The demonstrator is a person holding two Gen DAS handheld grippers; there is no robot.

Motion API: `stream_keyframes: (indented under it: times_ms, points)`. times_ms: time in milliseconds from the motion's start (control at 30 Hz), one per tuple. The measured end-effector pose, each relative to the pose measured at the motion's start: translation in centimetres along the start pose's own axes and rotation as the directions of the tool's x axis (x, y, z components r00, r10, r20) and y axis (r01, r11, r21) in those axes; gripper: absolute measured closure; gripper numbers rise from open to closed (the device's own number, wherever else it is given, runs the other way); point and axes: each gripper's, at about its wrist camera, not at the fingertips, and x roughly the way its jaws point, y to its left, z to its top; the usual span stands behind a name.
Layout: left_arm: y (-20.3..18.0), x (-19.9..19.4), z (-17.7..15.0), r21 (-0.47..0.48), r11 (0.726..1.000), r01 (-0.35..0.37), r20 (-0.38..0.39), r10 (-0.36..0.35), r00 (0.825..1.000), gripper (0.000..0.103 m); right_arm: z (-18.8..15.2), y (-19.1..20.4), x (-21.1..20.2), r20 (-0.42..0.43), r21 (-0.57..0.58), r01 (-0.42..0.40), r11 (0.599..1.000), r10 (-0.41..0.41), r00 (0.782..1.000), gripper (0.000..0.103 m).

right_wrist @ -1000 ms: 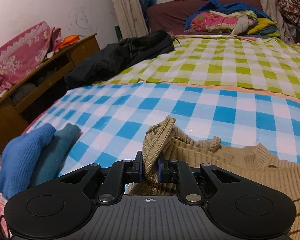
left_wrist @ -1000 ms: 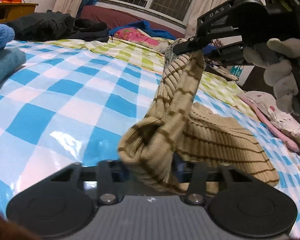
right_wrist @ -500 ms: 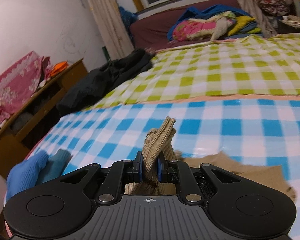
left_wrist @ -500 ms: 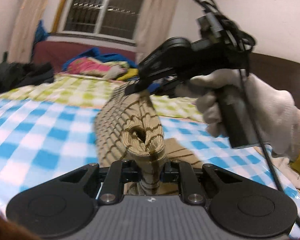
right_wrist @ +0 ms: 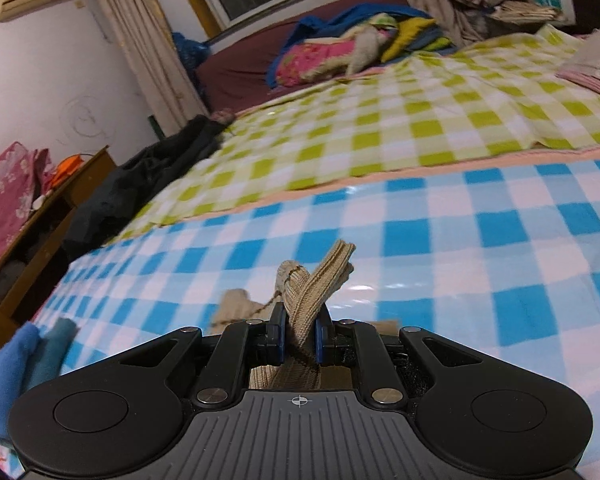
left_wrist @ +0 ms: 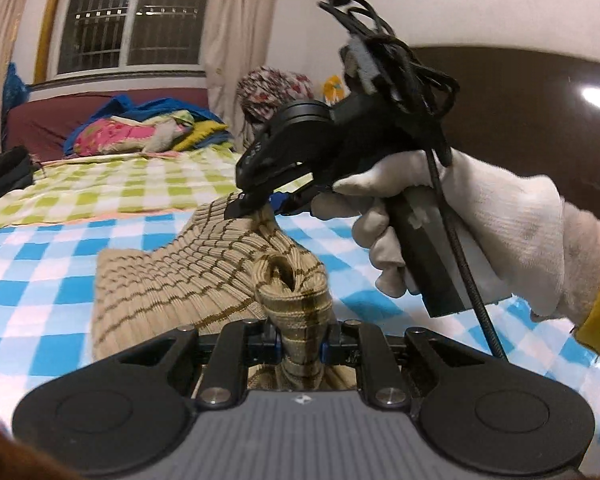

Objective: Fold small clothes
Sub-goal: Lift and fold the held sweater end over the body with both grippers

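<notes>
From the left wrist, the left gripper [left_wrist: 300, 346] has just been closing and now pinches a rolled fold of the striped tan sweater [left_wrist: 172, 280], which drapes onto the blue checked sheet [left_wrist: 40, 280]. A gloved hand [left_wrist: 460, 232] holds the right gripper [left_wrist: 256, 206], clamped on another edge.

From the right wrist, the right gripper pinches a ribbed fold of the sweater above the sheet.

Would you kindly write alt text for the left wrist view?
The left gripper pinches a bunched edge of a tan striped sweater above a blue checked cloth. Beyond it, a gloved hand holds the right gripper, clamped on the sweater's far edge.
</notes>
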Motion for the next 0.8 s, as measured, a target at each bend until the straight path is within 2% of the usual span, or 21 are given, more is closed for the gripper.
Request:
stream_keyframes:
  times_ms: [200, 433, 667, 800]
  points:
    - [-2.1, 2.7, -1.8, 0.041, 0.999, -0.028, -0.077, 0.031, 0.997, 0.081, -1.7, -2.9, 1.8, -0.041, 0.009, 0.036, 0.999, -0.035, 0.999, 0.090]
    - [-3.3, 3.6, -2.6, 0.077, 0.996, -0.035, -0.083, 0.041, 0.996, 0.081, -2.8, -4.8, 2.9, -0.053, 0.036, 0.034, 0.999, -0.032, 0.998, 0.090]
    - [-4.9, 3.2, -3.6, 0.173, 0.984, -0.032, -0.076, 0.046, 0.996, 0.069, -3.5, -5.0, 2.9, -0.062, 0.045, 0.046, 0.998, -0.044, 0.997, 0.084]
    - [-5.3, 1.8, -4.1, 0.200, 0.980, 0.000, -0.084, 0.017, 0.996, 0.063, -3.6, -4.9, 0.6, -0.024, 0.049, 0.050, 0.998, -0.049, 0.999, 0.080]
